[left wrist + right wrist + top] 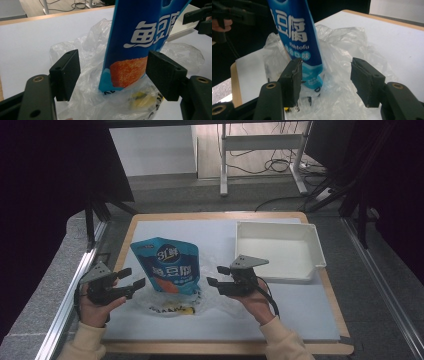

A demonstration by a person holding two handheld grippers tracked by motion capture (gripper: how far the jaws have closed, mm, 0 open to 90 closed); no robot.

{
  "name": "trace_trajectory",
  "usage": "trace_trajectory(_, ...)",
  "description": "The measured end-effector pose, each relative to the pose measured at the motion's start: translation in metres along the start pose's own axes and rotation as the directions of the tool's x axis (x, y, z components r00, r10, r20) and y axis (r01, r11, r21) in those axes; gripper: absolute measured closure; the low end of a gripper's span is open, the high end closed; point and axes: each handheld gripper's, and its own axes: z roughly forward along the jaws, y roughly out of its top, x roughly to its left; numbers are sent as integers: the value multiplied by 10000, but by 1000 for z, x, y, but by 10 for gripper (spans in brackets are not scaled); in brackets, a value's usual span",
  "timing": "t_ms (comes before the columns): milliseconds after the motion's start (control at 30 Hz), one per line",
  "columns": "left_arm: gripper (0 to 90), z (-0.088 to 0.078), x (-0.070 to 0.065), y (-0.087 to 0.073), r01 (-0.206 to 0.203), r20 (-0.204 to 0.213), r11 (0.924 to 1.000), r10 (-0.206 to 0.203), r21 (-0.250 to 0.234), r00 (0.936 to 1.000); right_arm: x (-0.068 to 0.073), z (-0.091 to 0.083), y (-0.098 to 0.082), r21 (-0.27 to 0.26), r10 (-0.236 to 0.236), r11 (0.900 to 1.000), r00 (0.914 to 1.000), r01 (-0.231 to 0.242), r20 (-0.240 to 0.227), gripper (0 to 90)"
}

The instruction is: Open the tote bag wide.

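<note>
The landmark is the blue snack pouch (168, 265), which stands upright in a crumpled clear plastic bag (170, 302) on the white mat (300, 310), left of centre.

Left gripper (131, 282): positioned just left of the pouch, jaws spread apart and holding nothing. In the left gripper view the pouch's lower edge (120, 75) sits between and beyond the pads without contact.

Handling, pouch: judged light and flexible, a glossy laminated film that is likely slippery under flat pads. It will buckle if squeezed across the middle. Take hold at the flat upper seam or along a side edge, where the film is doubled and stiffer. Contents appear soft; avoid crushing.

Handling, plastic bag: thin, limp and crinkled, with no form of its own. It will slide on the mat and cling to the pouch. Pinch a gathered fold of the rim rather than a single layer. A yellow-printed item (140, 97) lies inside beneath the pouch.

Right gripper (214, 275): just right of the pouch, jaws released and empty; in the right gripper view (324, 75) bag film lies between the pads, unclamped.

Surface: smooth white mat on a wood-edged table (225, 348). An empty white tray (314, 251) sits right of and beyond the pouch.

Room: beyond the pouch, grey floor, a metal frame (262, 142) and loose cables (275, 165).
</note>
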Motion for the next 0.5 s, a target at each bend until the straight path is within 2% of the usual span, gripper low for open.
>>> trace_trajectory(67,274,0,-4,0,-40,-42,10000,40,33,10000,2,-3,6,-245,39,9997,10000,-41,-53,403)
trace_trajectory(200,270,0,-8,1,-81,-18,10000,81,58,10000,8,-5,14,-342,-216,9992,9998,215,-28,383)
trace_trajectory(500,268,-4,-8,-2,-4,-10,9999,4,124,10000,14,-5,22,-411,-250,9989,9996,246,-93,376)
